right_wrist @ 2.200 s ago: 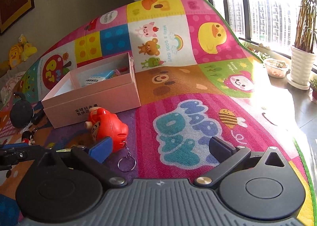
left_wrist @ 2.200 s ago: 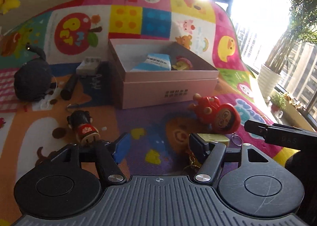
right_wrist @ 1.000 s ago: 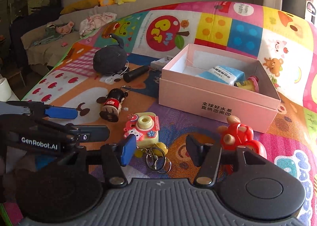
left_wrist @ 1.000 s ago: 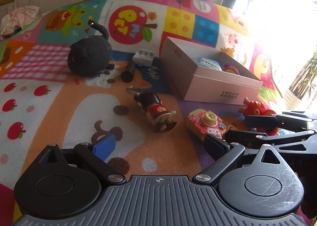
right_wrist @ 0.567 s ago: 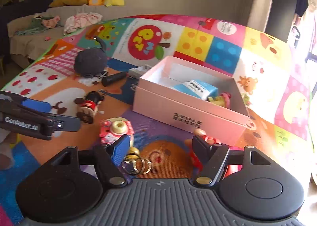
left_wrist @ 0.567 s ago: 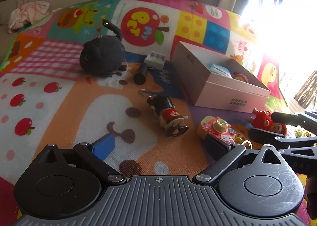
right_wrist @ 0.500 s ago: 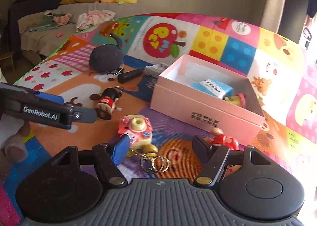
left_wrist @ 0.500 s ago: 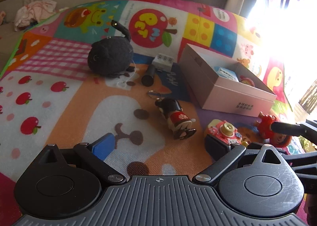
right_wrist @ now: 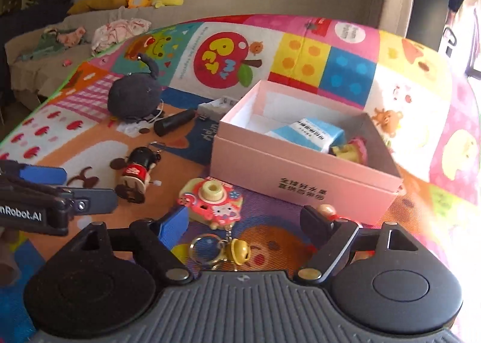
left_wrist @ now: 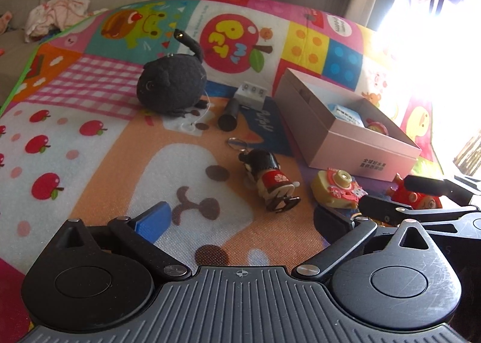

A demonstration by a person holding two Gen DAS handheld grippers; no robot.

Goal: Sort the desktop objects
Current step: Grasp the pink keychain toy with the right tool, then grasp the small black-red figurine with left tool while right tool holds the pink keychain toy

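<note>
The pink box (right_wrist: 303, 189) is taken as the sorting goal and is only partly filled: a blue-white carton (right_wrist: 312, 132) and a small yellow-pink toy (right_wrist: 350, 149) lie inside it. Still outside, just in front of the box, are the camera keychain (right_wrist: 215, 201) and a red figure (left_wrist: 416, 198); left of the box lie a doll (right_wrist: 136, 173), a black tube (right_wrist: 174, 122), a grey block (right_wrist: 218, 108) and a black plush (right_wrist: 132, 96). Both the right gripper (right_wrist: 243, 219) and the left gripper (left_wrist: 240, 219) are held wide apart and empty, so most sorting is judged undone.
</note>
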